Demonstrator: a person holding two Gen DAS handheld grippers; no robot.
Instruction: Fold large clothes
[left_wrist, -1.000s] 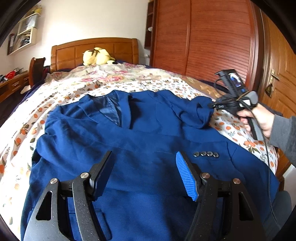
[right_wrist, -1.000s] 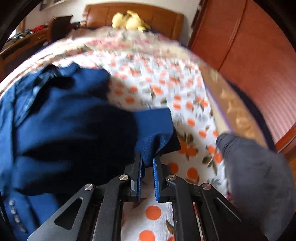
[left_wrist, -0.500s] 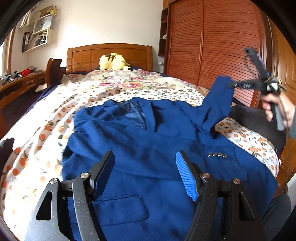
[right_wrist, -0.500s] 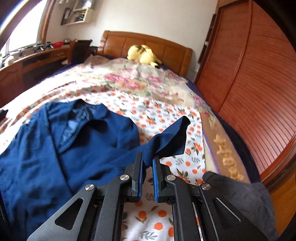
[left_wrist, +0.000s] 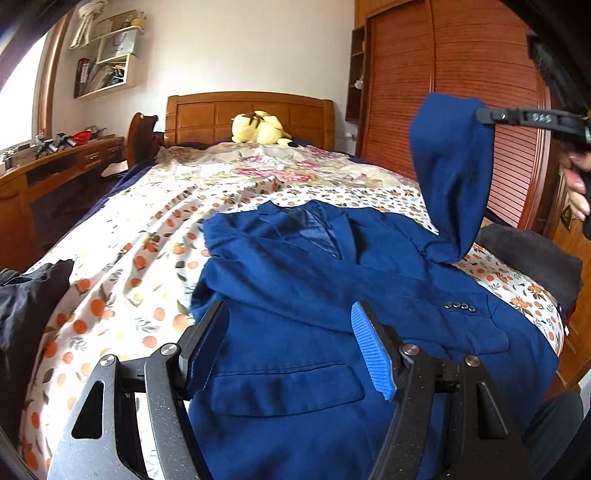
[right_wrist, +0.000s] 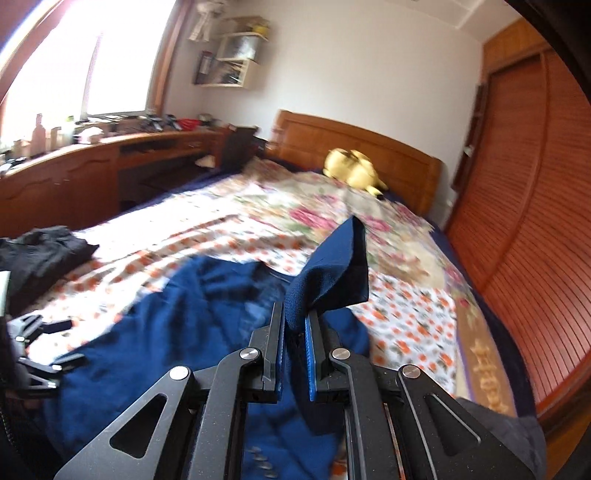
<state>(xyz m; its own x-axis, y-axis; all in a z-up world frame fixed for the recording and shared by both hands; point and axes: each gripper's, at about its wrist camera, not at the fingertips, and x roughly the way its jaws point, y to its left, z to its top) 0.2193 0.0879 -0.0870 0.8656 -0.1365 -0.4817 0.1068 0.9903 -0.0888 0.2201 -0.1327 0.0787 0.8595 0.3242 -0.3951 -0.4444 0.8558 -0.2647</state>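
- A blue jacket (left_wrist: 314, 295) lay front-up across the foot end of the bed (left_wrist: 155, 236), its collar toward the headboard (left_wrist: 251, 114).
- The right tool (right_wrist: 294, 334) had its fingers pressed together on the end of the jacket's sleeve (right_wrist: 332, 273), pinching the cloth between the 2 blue pads (right_wrist: 311, 358).
- From the left wrist view that sleeve (left_wrist: 454, 177) hung lifted above the jacket, on the side toward the wardrobe (left_wrist: 461, 74), while the rest of the jacket lay on the bed.
- The left tool (left_wrist: 288, 345) was spread wide and held nothing, hovering over the jacket's lower front near a pocket flap (left_wrist: 284, 387).
- 4 buttons (left_wrist: 460, 306) showed on the other sleeve, which lay across the jacket.
- A yellow plush toy (left_wrist: 258, 127) sat against the headboard.
- Dark clothes (right_wrist: 40, 254) lay at the bed's edge, on the side away from the wardrobe.
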